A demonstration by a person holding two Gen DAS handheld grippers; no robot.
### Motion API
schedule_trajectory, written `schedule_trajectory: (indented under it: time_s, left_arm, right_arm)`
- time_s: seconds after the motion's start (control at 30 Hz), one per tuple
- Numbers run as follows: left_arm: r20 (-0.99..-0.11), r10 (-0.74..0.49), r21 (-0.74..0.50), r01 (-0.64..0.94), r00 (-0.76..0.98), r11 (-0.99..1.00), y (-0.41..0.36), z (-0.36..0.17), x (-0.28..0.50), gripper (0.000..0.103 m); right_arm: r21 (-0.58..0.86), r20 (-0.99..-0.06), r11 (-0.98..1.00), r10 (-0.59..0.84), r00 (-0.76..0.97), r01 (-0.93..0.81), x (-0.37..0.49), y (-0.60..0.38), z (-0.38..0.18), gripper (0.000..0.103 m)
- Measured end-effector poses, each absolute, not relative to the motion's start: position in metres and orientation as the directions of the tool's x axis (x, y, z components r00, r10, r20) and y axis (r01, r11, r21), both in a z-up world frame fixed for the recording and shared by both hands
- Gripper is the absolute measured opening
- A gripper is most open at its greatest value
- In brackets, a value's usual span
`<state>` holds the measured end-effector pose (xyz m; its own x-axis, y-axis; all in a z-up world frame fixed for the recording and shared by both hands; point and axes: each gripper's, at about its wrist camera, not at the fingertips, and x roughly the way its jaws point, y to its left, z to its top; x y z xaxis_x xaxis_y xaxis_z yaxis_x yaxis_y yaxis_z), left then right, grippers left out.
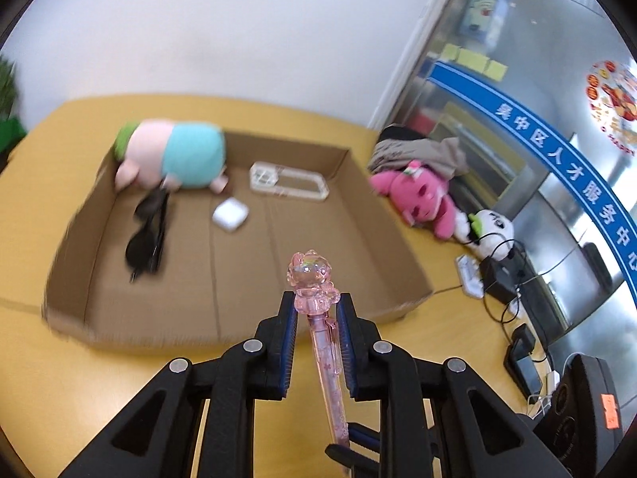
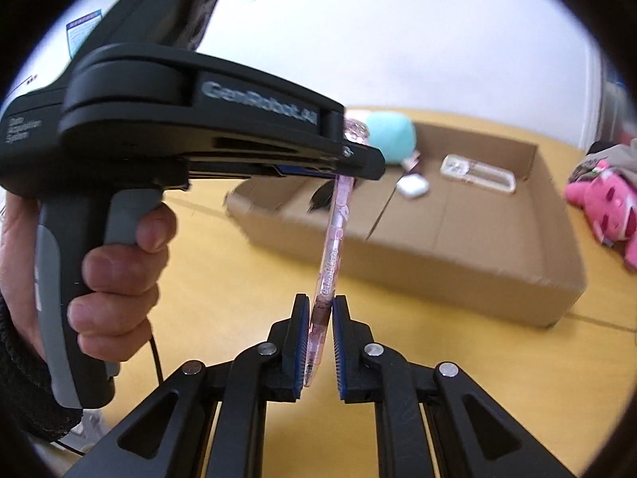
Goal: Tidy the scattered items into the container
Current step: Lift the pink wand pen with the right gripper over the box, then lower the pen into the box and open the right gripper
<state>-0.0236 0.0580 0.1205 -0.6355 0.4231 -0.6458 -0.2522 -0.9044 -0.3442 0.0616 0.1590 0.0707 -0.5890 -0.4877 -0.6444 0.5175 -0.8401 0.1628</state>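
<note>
Both grippers are clamping one pink pen: the left gripper is pinching it just below its bear-shaped top, the right gripper its lower barrel. Beyond, a cardboard box is sitting on the yellow table, far from the pen.

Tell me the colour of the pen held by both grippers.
Clear pink, with a pink figure on top; the pen shows best in the left wrist view.

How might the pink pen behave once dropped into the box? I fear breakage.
The pink pen looks like rigid clear plastic, so it likely stays stiff. Its round barrel may roll on the cardboard box floor; the figurine top probably stops it.
</note>
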Motion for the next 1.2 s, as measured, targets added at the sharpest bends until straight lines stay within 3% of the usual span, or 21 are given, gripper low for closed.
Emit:
schedule_trajectory:
  time_s: [0.3, 0.6, 1.07, 1.2]
  left_arm:
    - [-0.621, 0.448, -0.294, -0.338, -0.643, -0.894, 0.096, 0.167, -0.073, 0.02]
    - [-0.639, 0.474, -0.272, -0.398, -0.606, -0.876, 0.127, 0.18, -0.138, 0.02]
    - [-0.792, 0.427, -0.293, -0.342, -0.436, -0.893, 0.149, 0.098, -0.245, 0.02]
    - [-0.822, 0.43, -0.322, -0.319, -0.372, -0.891, 0.151, 0.067, -0.27, 0.02]
  right_arm:
    - [0.19, -0.575, -0.867, -0.478, -0.664, 0.46, 0.011, 0.192, 0.105, 0.01]
    - [0.279, -0.576, -0.873, -0.485, -0.658, 0.4, -0.046, 0.229, 0.11, 0.009]
    - [0.423, -0.709, -0.864, -0.503, -0.495, 0.271, -0.149, 0.242, 0.042, 0.009]
    - [0.399, -0.773, -0.887, -0.461, -0.435, 0.231, -0.172, 0.24, 0.021, 0.009]
